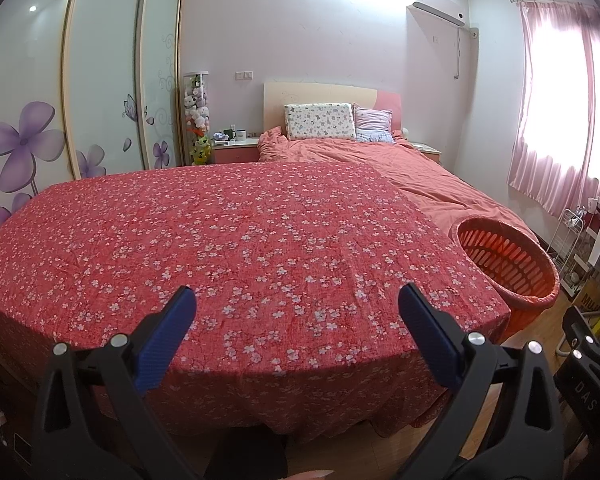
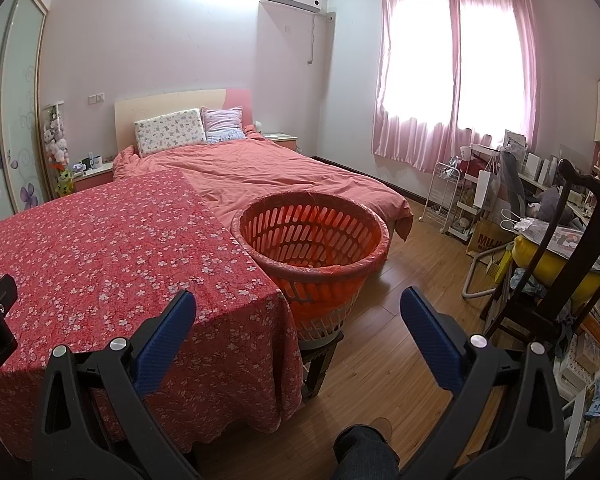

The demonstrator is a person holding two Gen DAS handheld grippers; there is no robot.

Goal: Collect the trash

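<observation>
An orange slotted basket [image 2: 313, 236] lined with a bag stands on a small dark stand at the right end of a table covered by a red flowered cloth [image 2: 100, 248]. In the left wrist view the same basket [image 1: 507, 264] sits at the cloth's [image 1: 228, 256] right edge. My left gripper [image 1: 298, 300] hangs open over the near edge of the cloth, holding nothing. My right gripper [image 2: 298, 300] is open too, low and just in front of the basket, over the table corner and the floor. No trash shows on the cloth.
A bed [image 2: 268, 172] with a pink duvet lies behind the table. A dark wooden chair [image 2: 555, 264] and cluttered shelves and bags fill the right side. Wood floor [image 2: 411, 280] lies between basket and chair. A person's knee [image 2: 363, 452] shows at the bottom.
</observation>
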